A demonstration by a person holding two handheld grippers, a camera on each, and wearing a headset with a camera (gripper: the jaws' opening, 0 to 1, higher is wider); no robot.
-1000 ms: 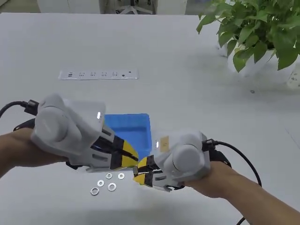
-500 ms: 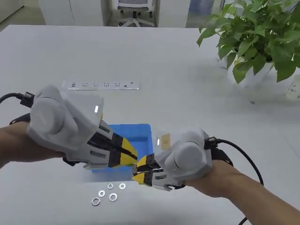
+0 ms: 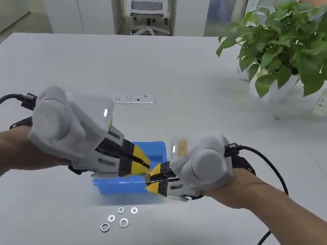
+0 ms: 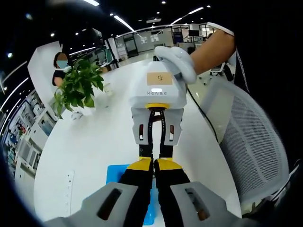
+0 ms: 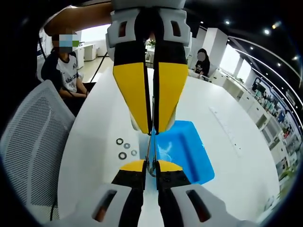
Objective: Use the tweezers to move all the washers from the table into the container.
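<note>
My left gripper point(image 3: 145, 166) and right gripper point(image 3: 153, 184) meet tip to tip over the near right corner of the blue container point(image 3: 153, 150). In the right gripper view, thin metal tweezers point(image 5: 151, 142) run from my right gripper's point(image 5: 151, 166) shut yellow jaws up into the left gripper's shut yellow jaws. Several washers point(image 3: 123, 222) lie on the white table just in front of the container, and they appear as small rings point(image 5: 122, 155) left of the tweezers. The left gripper point(image 4: 154, 163) faces the right gripper's white body, with the container point(image 4: 112, 172) below.
A white power strip point(image 3: 130, 99) lies beyond the container. A potted plant point(image 3: 281, 46) stands at the far right. An office chair point(image 3: 148, 10) sits past the table's far edge. A mesh chair point(image 5: 28, 137) and a seated person point(image 5: 66, 61) are near the table.
The head camera has tilted up. Both grippers, still tip to tip, have moved away from the washers and now sit over the container's near edge.
</note>
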